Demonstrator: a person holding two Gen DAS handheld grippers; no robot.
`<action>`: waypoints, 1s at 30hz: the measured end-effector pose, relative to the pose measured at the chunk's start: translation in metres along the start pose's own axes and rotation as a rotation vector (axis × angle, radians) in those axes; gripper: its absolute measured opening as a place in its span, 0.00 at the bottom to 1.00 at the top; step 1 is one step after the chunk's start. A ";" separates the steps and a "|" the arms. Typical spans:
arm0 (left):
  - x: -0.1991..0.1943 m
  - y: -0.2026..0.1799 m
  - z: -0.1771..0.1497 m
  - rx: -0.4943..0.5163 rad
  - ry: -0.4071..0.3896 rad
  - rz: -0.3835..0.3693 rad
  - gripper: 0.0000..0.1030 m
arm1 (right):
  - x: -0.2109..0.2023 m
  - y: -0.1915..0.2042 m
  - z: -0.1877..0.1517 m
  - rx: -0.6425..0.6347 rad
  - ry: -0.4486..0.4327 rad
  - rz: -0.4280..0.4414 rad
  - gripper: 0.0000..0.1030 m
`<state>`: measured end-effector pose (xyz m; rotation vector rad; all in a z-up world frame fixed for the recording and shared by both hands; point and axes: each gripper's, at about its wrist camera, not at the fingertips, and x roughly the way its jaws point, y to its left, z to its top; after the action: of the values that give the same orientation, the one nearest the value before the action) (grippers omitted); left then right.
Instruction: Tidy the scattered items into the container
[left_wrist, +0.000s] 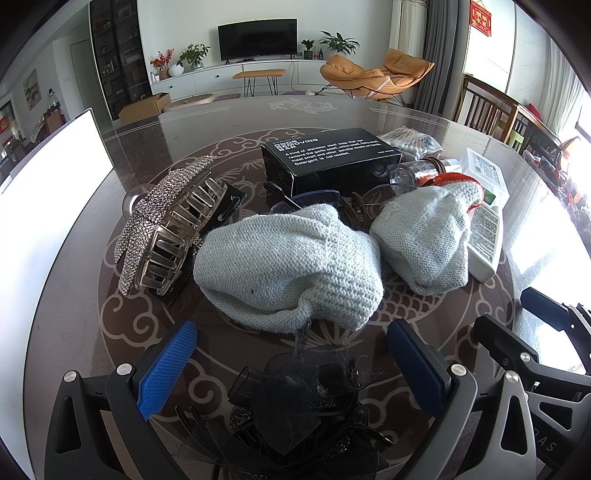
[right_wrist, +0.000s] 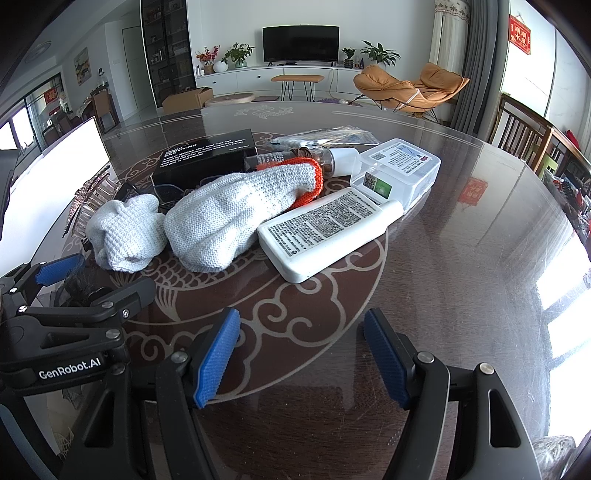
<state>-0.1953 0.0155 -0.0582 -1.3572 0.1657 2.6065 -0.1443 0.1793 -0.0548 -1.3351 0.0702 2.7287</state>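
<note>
Scattered items lie on a dark patterned round table (right_wrist: 461, 258). My left gripper (left_wrist: 291, 354) is open, its blue fingers on either side of a black mesh hair bow clip (left_wrist: 291, 410) right beneath it. Ahead lie two grey knit gloves (left_wrist: 291, 266) (left_wrist: 424, 236), a rhinestone claw clip (left_wrist: 166, 225) and a black box (left_wrist: 332, 158). My right gripper (right_wrist: 301, 350) is open and empty over bare table, short of a white bottle (right_wrist: 328, 232), the orange-cuffed glove (right_wrist: 236, 218) and a clear plastic box (right_wrist: 399, 170). The white container (left_wrist: 48, 184) stands at the far left.
A small glass bottle (right_wrist: 314, 157) and a plastic packet (right_wrist: 332, 134) lie behind the gloves. Glasses (left_wrist: 306, 199) sit behind the near glove. Wooden chairs (right_wrist: 524, 136) stand at the table's right side. The left gripper's body (right_wrist: 74, 317) shows at left in the right wrist view.
</note>
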 end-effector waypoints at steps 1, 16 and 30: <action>0.000 0.000 0.001 0.000 0.000 0.000 1.00 | 0.000 0.000 0.000 0.000 0.000 0.000 0.69; 0.001 0.000 0.001 0.001 0.000 -0.001 1.00 | 0.000 0.000 0.000 0.000 0.000 0.000 0.69; -0.001 -0.003 0.000 0.026 0.025 -0.019 1.00 | -0.002 -0.004 -0.002 -0.008 0.001 0.008 0.69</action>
<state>-0.1940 0.0183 -0.0570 -1.3765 0.1890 2.5631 -0.1412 0.1833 -0.0545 -1.3405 0.0647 2.7376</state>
